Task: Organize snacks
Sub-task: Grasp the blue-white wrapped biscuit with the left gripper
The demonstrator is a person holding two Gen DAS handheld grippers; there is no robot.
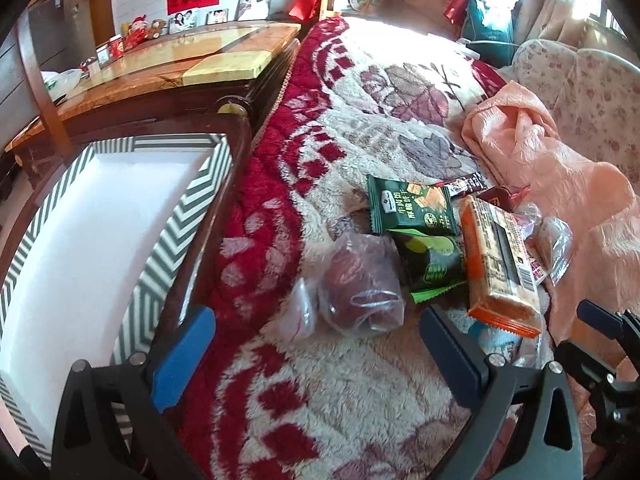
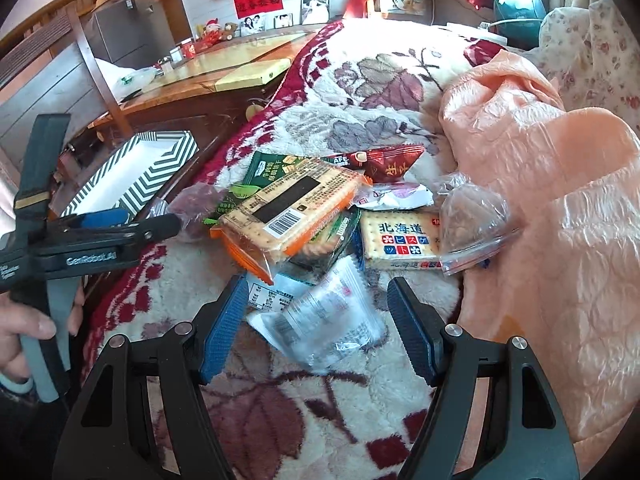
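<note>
Nearest the right wrist lens, the right gripper (image 2: 316, 328) is held wide open above a clear-wrapped white packet (image 2: 324, 320) that lies between its 2 blue pads without being pressed. Nothing is gripped. Beyond it, a pile of snacks is heaped on the red-and-cream fleece blanket (image 2: 280, 412): an orange cracker pack (image 2: 288, 216) with a barcode label on top, a white biscuit pack (image 2: 400, 244) beside it, a green pack (image 2: 268, 168) behind, and a clear zip bag (image 2: 472, 228) to the right. The left gripper (image 1: 316, 364) is likewise spread fully, empty, over the blanket, near a clear bag of dark fruit (image 1: 360, 284). A striped box (image 1: 100, 216) with a white floor is seen left of the blanket.
</note>
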